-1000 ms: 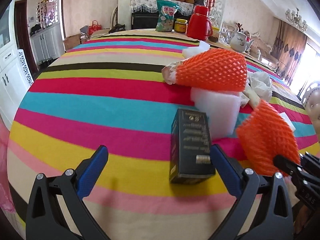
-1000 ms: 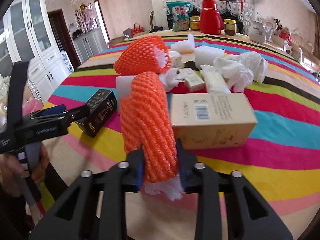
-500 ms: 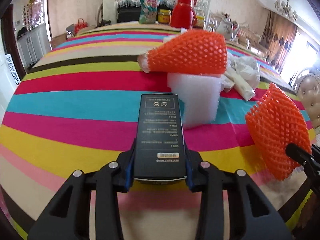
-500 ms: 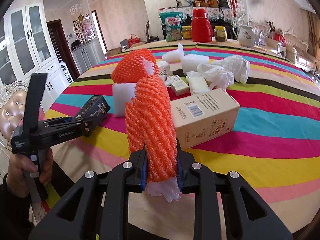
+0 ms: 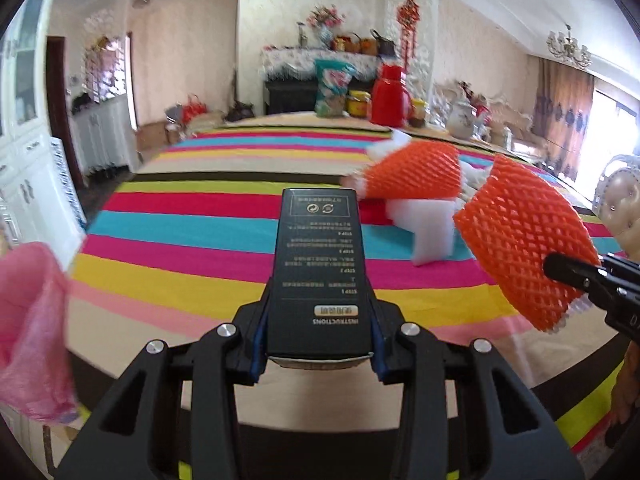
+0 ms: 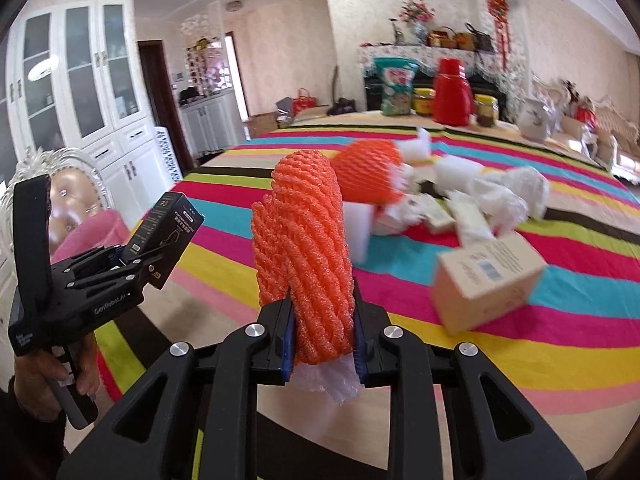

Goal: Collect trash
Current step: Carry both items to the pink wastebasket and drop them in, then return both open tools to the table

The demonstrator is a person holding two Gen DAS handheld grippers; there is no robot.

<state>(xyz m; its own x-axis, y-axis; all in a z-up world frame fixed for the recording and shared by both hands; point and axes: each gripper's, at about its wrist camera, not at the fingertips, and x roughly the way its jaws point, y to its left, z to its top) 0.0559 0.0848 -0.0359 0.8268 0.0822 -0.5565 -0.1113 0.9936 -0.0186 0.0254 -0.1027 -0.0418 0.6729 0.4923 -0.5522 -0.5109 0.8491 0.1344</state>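
My left gripper (image 5: 318,344) is shut on a black carton (image 5: 320,268) and holds it lifted above the near edge of the striped table (image 5: 180,236); it also shows in the right wrist view (image 6: 164,232). My right gripper (image 6: 322,340) is shut on an orange foam net sleeve (image 6: 308,248), also lifted; it shows in the left wrist view (image 5: 520,236). Another orange net (image 5: 416,176), white foam block (image 5: 428,232), a tan carton (image 6: 488,276) and crumpled white paper (image 6: 508,196) lie on the table.
A pink plastic bag (image 5: 32,328) hangs at the left beside the table. A red thermos (image 6: 452,96), snack bag (image 6: 396,84), jars and a teapot (image 6: 534,120) stand at the far table edge. White cabinets (image 6: 80,100) line the left wall.
My left gripper closed on the black carton and lifted it back toward the table edge. My right gripper pulled back and up with the orange net. The pink bag came into view.
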